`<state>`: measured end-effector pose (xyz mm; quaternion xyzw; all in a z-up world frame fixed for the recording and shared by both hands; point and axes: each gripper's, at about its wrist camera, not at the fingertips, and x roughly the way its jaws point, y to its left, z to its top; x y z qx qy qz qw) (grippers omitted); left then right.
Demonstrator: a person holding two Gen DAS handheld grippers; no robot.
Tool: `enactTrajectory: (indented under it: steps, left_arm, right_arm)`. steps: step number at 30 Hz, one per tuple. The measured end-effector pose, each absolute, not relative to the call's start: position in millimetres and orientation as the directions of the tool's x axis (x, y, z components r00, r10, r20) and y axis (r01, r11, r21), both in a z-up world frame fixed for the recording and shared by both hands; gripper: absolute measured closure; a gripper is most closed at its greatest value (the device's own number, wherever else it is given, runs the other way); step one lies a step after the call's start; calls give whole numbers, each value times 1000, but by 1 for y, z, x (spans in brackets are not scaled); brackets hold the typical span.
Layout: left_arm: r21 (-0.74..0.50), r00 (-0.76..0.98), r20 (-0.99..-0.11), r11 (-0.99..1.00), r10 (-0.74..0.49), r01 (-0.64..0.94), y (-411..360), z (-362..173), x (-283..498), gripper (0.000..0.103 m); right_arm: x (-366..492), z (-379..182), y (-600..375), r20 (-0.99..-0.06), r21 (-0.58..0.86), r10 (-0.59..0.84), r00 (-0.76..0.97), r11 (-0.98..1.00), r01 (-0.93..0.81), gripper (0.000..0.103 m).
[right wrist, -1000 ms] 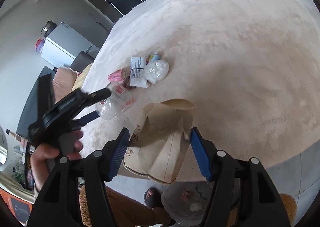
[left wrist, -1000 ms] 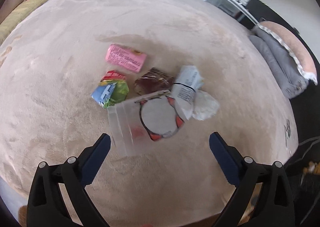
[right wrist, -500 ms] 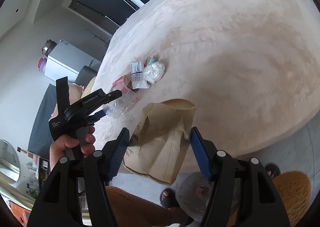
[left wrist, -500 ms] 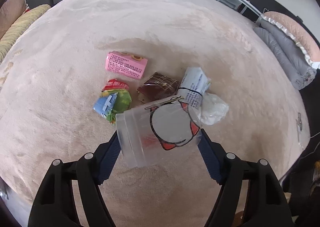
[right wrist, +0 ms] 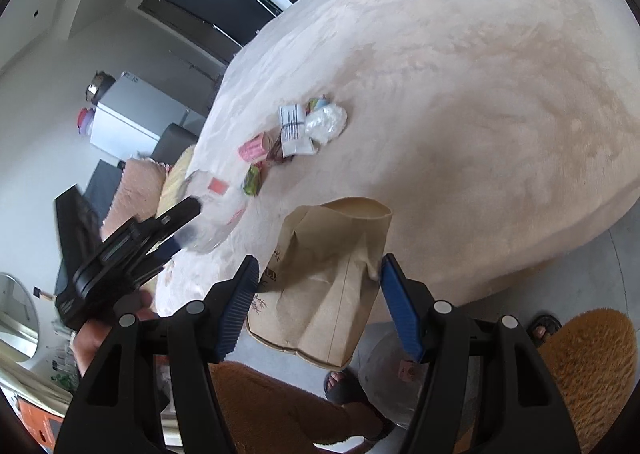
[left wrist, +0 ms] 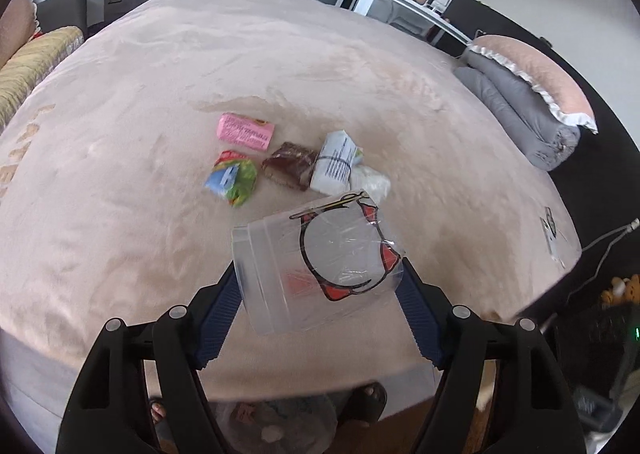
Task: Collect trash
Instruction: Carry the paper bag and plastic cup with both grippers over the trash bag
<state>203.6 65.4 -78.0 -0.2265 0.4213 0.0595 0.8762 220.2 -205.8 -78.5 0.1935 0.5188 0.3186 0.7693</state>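
Observation:
My left gripper [left wrist: 320,286] is shut on a clear plastic cup [left wrist: 316,262] with a red and black print and holds it above the beige bed. It also shows in the right wrist view [right wrist: 212,214]. Beyond it lie a pink packet [left wrist: 246,132], a green and blue wrapper [left wrist: 234,179], a brown wrapper [left wrist: 290,164], a white printed packet [left wrist: 336,162] and a crumpled white bag [left wrist: 372,182]. My right gripper [right wrist: 320,294] is shut on a brown paper bag [right wrist: 328,278], mouth open upward, at the bed's edge.
The beige blanket [left wrist: 160,102] covers the bed. A grey folded duvet and pink pillow [left wrist: 532,94] lie at the right. A yellow cushion [left wrist: 32,66] is at the left. An orange rug [right wrist: 580,366] and sandalled feet [right wrist: 348,386] are below.
My left gripper closed on the clear cup and lifted it off the bed, away from the trash pile. My right gripper still holds the paper bag in place.

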Motion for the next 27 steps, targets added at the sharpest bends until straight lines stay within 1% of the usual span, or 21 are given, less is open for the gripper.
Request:
enactTrajectory:
  steps: [3,10,18,27]
  left_arm:
    - [-393,666,-735,879,-125,-270,69,-72,175,29]
    - [-446,706,-689,863,-162,-238,74,-66,117,29]
    - [-467,691,-694,857,-200,-220,67,-85,77,29]
    - [-488,640,-727,843,-249,-226,52,-124,65,29]
  right_arm:
    - [211,-74,-203,-693,603,672,260,739,-302,41]
    - [189,-63,-192,-730,538,632,260,766,-353,41]
    - [177,-74,-185,-767,495,598,233,782,-378,41]
    - [161,-114,-179,-830,446,538,151,801,-400,40]
